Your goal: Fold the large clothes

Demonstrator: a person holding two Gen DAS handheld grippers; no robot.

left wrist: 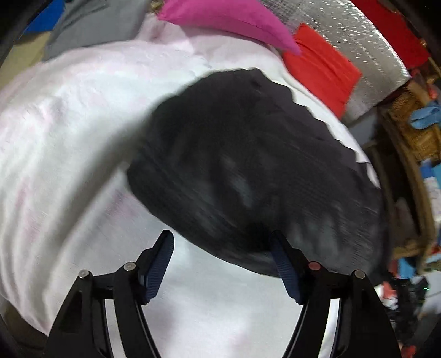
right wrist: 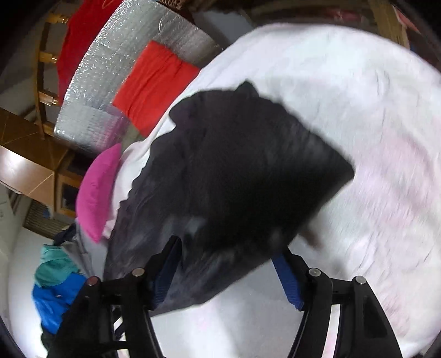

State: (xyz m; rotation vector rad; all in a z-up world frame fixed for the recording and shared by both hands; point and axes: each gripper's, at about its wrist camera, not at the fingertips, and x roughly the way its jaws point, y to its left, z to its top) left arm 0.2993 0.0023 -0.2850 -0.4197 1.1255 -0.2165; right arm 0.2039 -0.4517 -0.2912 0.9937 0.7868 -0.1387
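Observation:
A black garment (left wrist: 248,165) lies folded into a compact shape on a white sheet (left wrist: 69,124). It also shows in the right wrist view (right wrist: 234,170), blurred by motion. My left gripper (left wrist: 223,242) is open, its right finger at the garment's near edge, its left finger over bare sheet. My right gripper (right wrist: 228,253) is open with the garment's near edge lying between the blue-padded fingers (right wrist: 286,278). Neither gripper holds cloth.
A pink folded cloth (left wrist: 228,19) and a red folded cloth (left wrist: 322,68) lie at the far side of the sheet, beside a silver foil mat (left wrist: 358,41). A grey cloth (left wrist: 91,24) lies far left. Blue and teal clothes (right wrist: 55,289) are piled at the right wrist view's lower left.

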